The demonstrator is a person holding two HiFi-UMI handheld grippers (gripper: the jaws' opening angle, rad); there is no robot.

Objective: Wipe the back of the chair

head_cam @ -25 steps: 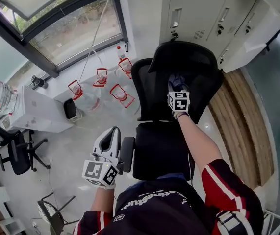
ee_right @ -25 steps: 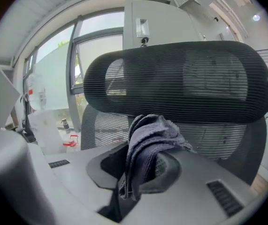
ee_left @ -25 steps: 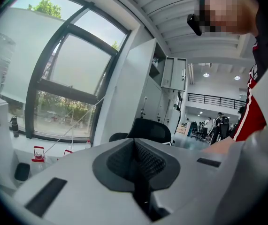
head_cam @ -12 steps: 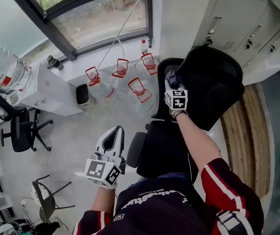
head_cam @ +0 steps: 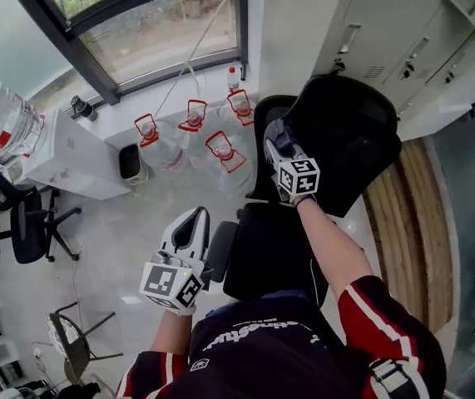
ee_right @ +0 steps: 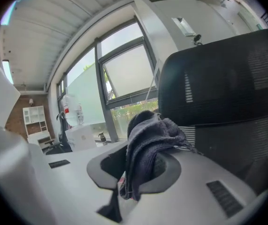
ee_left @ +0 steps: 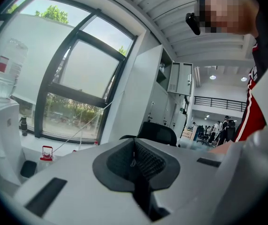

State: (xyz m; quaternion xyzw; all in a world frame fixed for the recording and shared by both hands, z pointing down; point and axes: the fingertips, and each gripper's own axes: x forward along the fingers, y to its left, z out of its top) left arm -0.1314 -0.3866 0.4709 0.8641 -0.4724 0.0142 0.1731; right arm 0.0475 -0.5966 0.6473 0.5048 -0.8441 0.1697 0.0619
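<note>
The black office chair has its mesh back (head_cam: pixel 347 140) turned toward the lockers, with the seat (head_cam: pixel 274 252) below me. My right gripper (head_cam: pixel 273 133) is up at the left edge of the chair back, shut on a dark grey cloth (ee_right: pixel 149 142). In the right gripper view the cloth bunches out of the jaws, and the chair back (ee_right: pixel 227 88) fills the right side, close by. My left gripper (head_cam: pixel 189 229) hangs low beside the chair's left armrest (head_cam: pixel 219 254). Its jaws are shut with nothing between them, and it touches nothing.
Several water bottles with red handles (head_cam: pixel 194 130) stand on the floor under the window. A white water dispenser (head_cam: pixel 69 155) and a black bin (head_cam: pixel 130 163) are at the left, another office chair (head_cam: pixel 22 223) beyond. Grey lockers (head_cam: pixel 387 32) stand behind the chair.
The right gripper with the cloth has slid from the middle of the chair back to its left edge, and the chair back has swung right. The left gripper stays low.
</note>
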